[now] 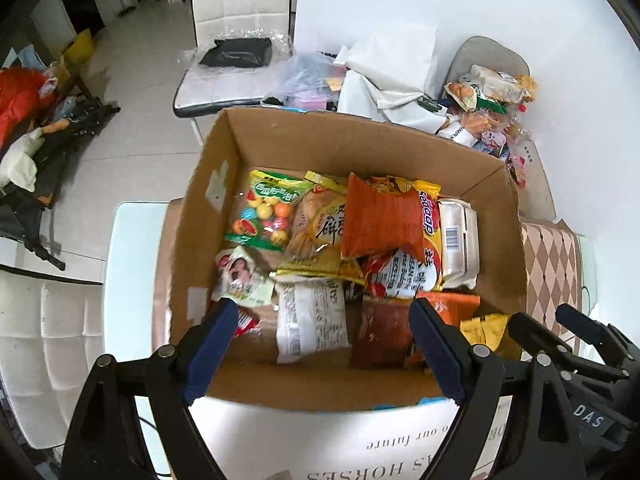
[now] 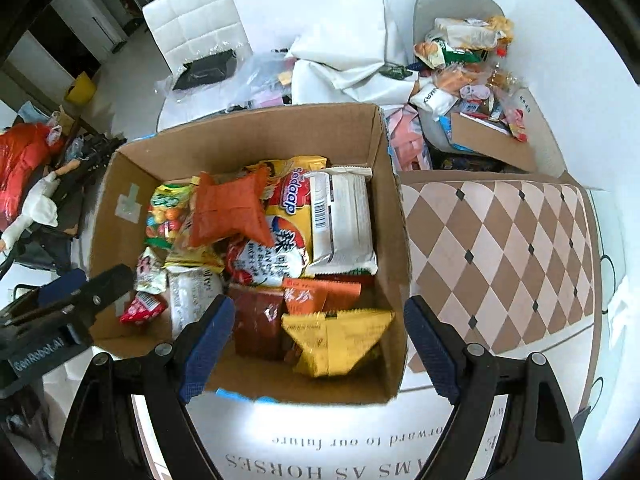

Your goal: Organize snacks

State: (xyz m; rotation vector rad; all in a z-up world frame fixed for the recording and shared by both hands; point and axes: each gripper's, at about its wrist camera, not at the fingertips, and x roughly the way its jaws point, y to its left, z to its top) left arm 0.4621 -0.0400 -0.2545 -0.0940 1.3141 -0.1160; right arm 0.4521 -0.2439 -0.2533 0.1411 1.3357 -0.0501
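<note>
In the left wrist view the cardboard box [image 1: 496, 216] fills the middle of the frame, open at the top and packed with snacks. At the upper left inside it lies a green bag of coloured candy balls [image 1: 262, 210]; just right of that an orange ridged packet [image 1: 382, 220] rests on top of a yellow noodle pack [image 1: 430, 236], and a white wrapped pack [image 1: 460, 240] lies against the right wall. A white printed bag [image 1: 312, 320] and a dark brown packet [image 1: 380, 332] lie in the lower middle of the box. The left gripper [image 1: 322, 346] hangs over the near edge of the box with its blue-padded fingers [image 1: 212, 344] spread wide and released; nothing sits between them. At the lower right edge of this frame the right gripper [image 1: 576, 340] shows as black parts.

In the right wrist view the right gripper's fingers [image 2: 430, 344] stand wide apart as well, gripping nothing, above the near right corner of the box [image 2: 394, 216]. A yellow pouch [image 2: 336, 340] lies in that corner, with an orange packet [image 2: 320, 296] just behind it. Right of the box a checkered brown and cream cloth [image 2: 500, 256] covers the worktop [image 2: 320, 420]. In the upper right of the frame a loose heap of snacks [image 2: 468, 56] sits piled on a grey chair [image 2: 456, 4], well apart from the box. A white chair [image 2: 192, 24] stands at the upper left
</note>
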